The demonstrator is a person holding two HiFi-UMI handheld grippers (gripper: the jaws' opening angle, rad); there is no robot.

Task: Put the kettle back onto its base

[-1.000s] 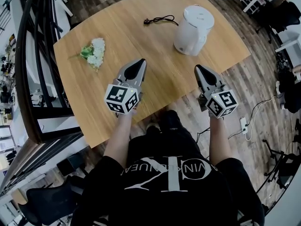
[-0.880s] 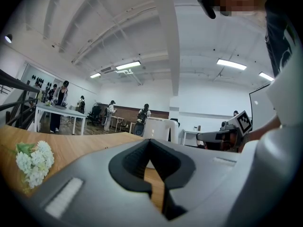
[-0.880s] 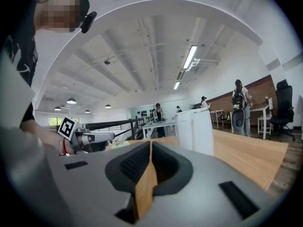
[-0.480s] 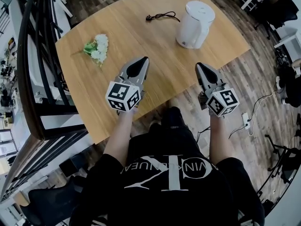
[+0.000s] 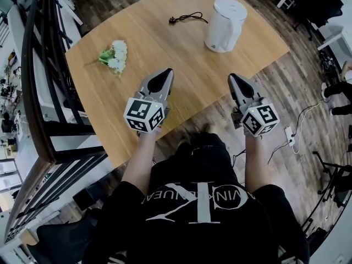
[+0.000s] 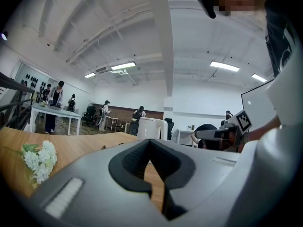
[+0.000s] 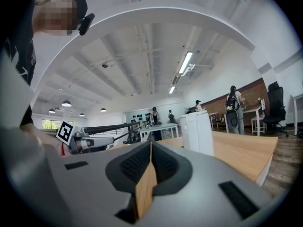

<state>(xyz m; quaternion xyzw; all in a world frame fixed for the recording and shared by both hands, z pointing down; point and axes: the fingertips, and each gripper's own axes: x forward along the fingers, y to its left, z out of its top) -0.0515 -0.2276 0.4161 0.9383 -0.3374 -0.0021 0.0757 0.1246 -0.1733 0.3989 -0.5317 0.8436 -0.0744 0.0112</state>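
L gripper (image 5: 166, 71) & R gripper (image 5: 233, 77) are held level, side by side and well apart, tips pointed away from the torso. Both jaw pairs are seen closed tip to tip, w/ nothing gripped. L forearm (image 5: 140, 161) & R forearm (image 5: 256, 161) are stretched fwd, roughly parallel.

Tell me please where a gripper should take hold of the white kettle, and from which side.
Take the kettle by its upright handle, which the left gripper view shows on its right side. The body looks wide and smooth; the handle is a slim vertical bar. Probably come from the right with the right gripper, held level, after opening its shut jaws.
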